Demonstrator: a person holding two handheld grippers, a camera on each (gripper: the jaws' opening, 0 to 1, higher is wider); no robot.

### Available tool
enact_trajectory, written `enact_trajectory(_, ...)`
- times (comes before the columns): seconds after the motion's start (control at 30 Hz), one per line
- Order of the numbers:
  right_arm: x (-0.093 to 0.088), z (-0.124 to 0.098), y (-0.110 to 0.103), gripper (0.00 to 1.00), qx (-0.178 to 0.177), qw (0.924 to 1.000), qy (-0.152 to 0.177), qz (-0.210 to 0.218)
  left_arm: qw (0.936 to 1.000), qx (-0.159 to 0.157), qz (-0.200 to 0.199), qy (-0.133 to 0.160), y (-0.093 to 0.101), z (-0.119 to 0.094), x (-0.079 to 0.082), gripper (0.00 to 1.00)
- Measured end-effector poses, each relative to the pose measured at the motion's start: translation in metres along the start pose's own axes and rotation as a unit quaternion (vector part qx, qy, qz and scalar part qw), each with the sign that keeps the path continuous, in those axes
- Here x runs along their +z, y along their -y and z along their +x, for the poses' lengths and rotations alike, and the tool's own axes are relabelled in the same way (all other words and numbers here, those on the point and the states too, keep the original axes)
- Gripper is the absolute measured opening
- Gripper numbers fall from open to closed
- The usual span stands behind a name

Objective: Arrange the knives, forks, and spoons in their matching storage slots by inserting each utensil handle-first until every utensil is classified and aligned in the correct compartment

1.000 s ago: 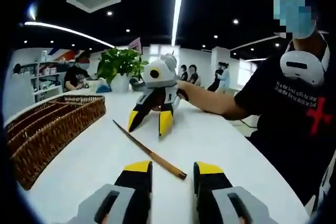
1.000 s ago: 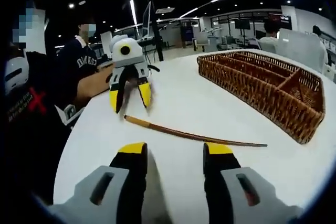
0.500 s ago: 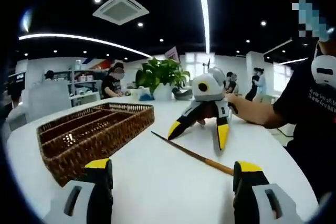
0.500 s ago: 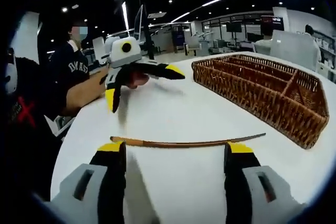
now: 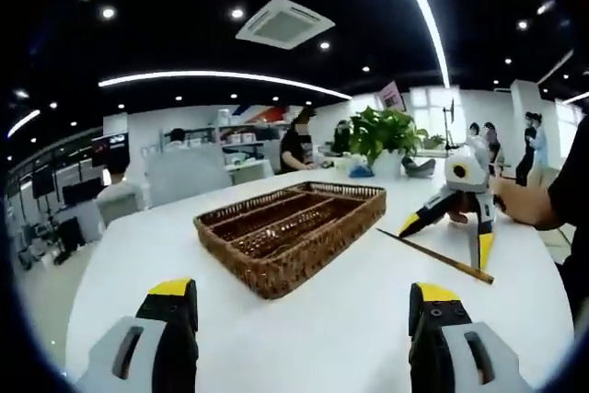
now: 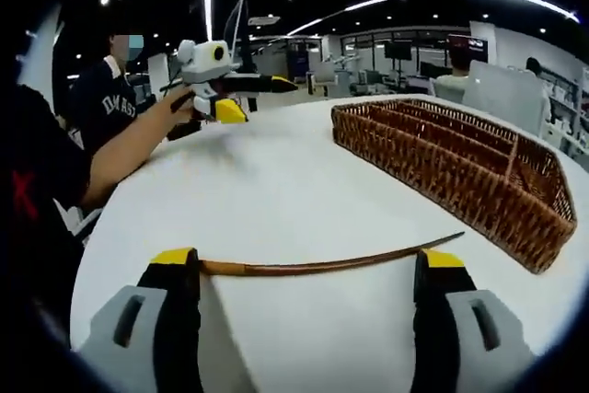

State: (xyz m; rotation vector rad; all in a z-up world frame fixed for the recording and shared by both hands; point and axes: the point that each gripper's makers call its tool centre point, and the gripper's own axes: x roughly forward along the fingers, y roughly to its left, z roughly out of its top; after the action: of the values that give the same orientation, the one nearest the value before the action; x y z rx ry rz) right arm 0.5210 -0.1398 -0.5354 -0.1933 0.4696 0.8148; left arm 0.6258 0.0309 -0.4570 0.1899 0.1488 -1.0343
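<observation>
At the bottom of the left gripper view, the left gripper stands with its yellow-tipped jaws spread wide and nothing between them, above bare white table. Beyond it sits the wicker cutlery tray, its long compartments (as far as can be seen) without utensils. To the right of the tray lies a slim wooden-handled utensil; whether it is a knife cannot be told. The right gripper hovers just over its far end, held by a person's hand. A potted plant stands behind.

From the right gripper view, the right gripper is also wide open and empty, the utensil lying crosswise on the table just ahead of its jaw tips. The tray lies to the right, apart from the utensil. The left gripper is raised at upper left, jaws parted.
</observation>
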Motion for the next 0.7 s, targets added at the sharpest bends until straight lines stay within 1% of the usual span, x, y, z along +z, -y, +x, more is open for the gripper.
enact_trajectory(0.03, -0.001, -0.001, -0.001, 0.99, 0.003, 1.0000, -0.002, 0.008, 1.0000, 0.004, -0.002, 0.001, -0.002, -0.002, 0.001, 1.00)
enact_trajectory(0.13, 0.000, -0.001, 0.000, 0.99, -0.001, 1.0000, -0.001, 0.009, 0.9999, 0.016, 0.000, 0.006, -0.005, -0.007, 0.008, 1.00)
enact_trajectory(0.2, 0.001, 0.001, 0.002, 0.99, -0.006, 0.9999, 0.001, 0.013, 0.9997, 0.021, 0.013, 0.004, -0.005, -0.009, 0.010, 1.00)
enact_trajectory(0.27, 0.002, 0.001, 0.002, 0.99, -0.009, 0.9998, 0.003, 0.016, 0.9997, 0.015, 0.000, 0.017, -0.004, -0.011, 0.016, 1.00)
enact_trajectory(0.3, 0.002, 0.002, 0.003, 0.99, -0.011, 0.9998, 0.001, 0.015, 0.9995, 0.010, -0.021, 0.022, -0.004, -0.011, 0.022, 1.00)
enact_trajectory(0.33, 0.000, 0.003, 0.002, 0.99, -0.009, 0.9999, -0.004, 0.000, 0.9996, 0.014, -0.015, 0.019, -0.007, -0.012, 0.024, 1.00)
enact_trajectory(0.37, 0.000, 0.002, 0.002, 0.99, -0.008, 1.0000, -0.002, 0.003, 0.9996, 0.020, -0.013, 0.015, -0.010, -0.012, 0.027, 1.00)
enact_trajectory(0.4, -0.002, -0.002, -0.003, 0.98, 0.007, 1.0000, -0.002, 0.001, 0.9995, 0.030, -0.004, 0.002, -0.014, -0.013, 0.030, 1.00)
enact_trajectory(0.47, -0.002, -0.003, 0.002, 0.96, 0.005, 1.0000, -0.004, 0.001, 0.9996, 0.025, 0.005, -0.009, -0.015, -0.015, 0.037, 1.00)
enact_trajectory(0.5, -0.003, -0.006, 0.003, 0.94, 0.007, 1.0000, -0.007, 0.001, 0.9998, 0.013, 0.000, -0.018, -0.013, -0.016, 0.039, 1.00)
enact_trajectory(0.57, -0.006, -0.011, 0.001, 0.93, 0.012, 0.9998, -0.014, 0.000, 0.9997, 0.014, 0.003, -0.017, -0.016, -0.017, 0.043, 1.00)
enact_trajectory(0.63, -0.009, -0.013, 0.005, 0.92, 0.013, 0.9998, -0.017, 0.002, 0.9996, 0.021, -0.002, -0.018, -0.022, -0.014, 0.044, 1.00)
enact_trajectory(0.67, -0.008, -0.015, 0.007, 0.90, 0.013, 0.9998, -0.013, 0.001, 0.9997, 0.023, -0.002, -0.003, -0.024, -0.012, 0.046, 1.00)
enact_trajectory(0.7, -0.011, -0.017, 0.008, 0.87, 0.014, 0.9997, -0.017, 0.005, 0.9997, 0.018, -0.010, 0.012, -0.023, -0.010, 0.048, 1.00)
